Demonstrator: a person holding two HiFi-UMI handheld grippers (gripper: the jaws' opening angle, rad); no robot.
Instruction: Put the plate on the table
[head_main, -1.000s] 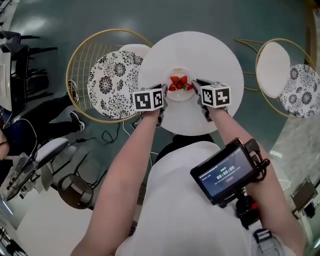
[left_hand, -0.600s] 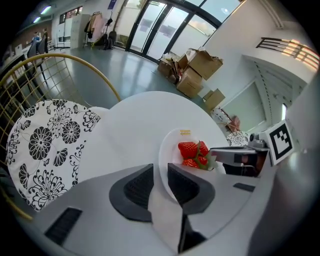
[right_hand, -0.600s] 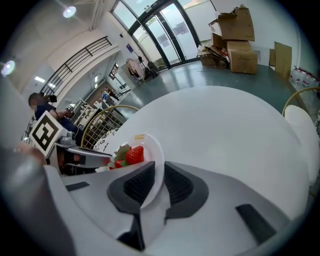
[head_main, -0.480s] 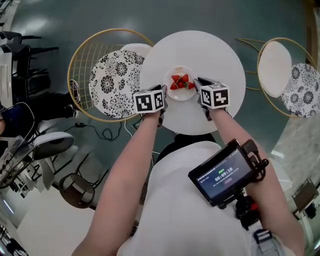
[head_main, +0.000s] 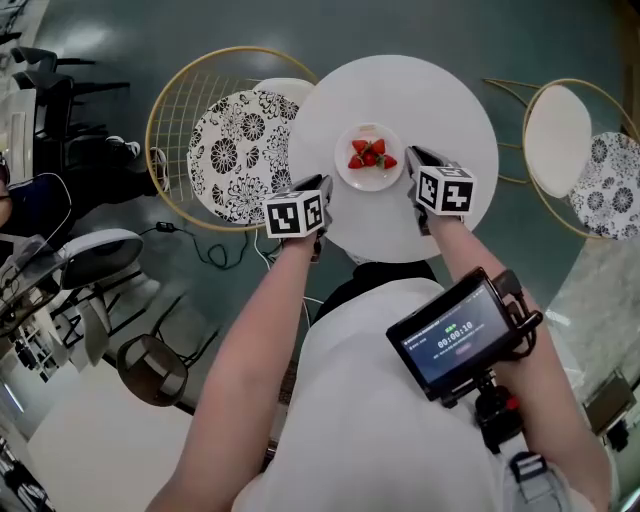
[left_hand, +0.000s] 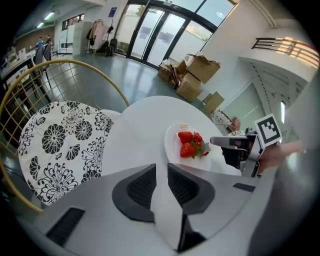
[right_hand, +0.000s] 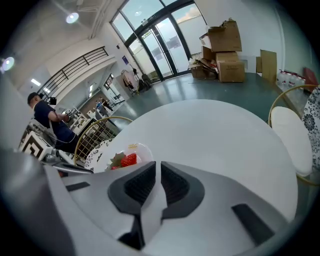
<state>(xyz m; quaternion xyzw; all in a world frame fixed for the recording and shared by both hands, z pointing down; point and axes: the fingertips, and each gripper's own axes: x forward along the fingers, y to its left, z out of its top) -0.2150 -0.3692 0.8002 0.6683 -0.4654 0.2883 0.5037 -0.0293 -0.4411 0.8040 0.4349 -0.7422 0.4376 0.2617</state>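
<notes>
White plate (head_main: 352, 177) of strawberries (head_main: 370, 154) rests on the round table (head_main: 440, 110). The left gripper (head_main: 324, 186) and right gripper (head_main: 414, 160), close against its rim a second ago, have drawn back; both stand narrowly apart, holding nothing.

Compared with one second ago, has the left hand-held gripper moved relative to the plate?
Yes. The left hand-held gripper has pulled back toward the person, off the rim of the plate, which rests on the white table.

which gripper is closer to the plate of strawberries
Right, narrowly: the right gripper sits just off the right edge of the plate; the left gripper is slightly farther, off its lower-left edge.
</notes>
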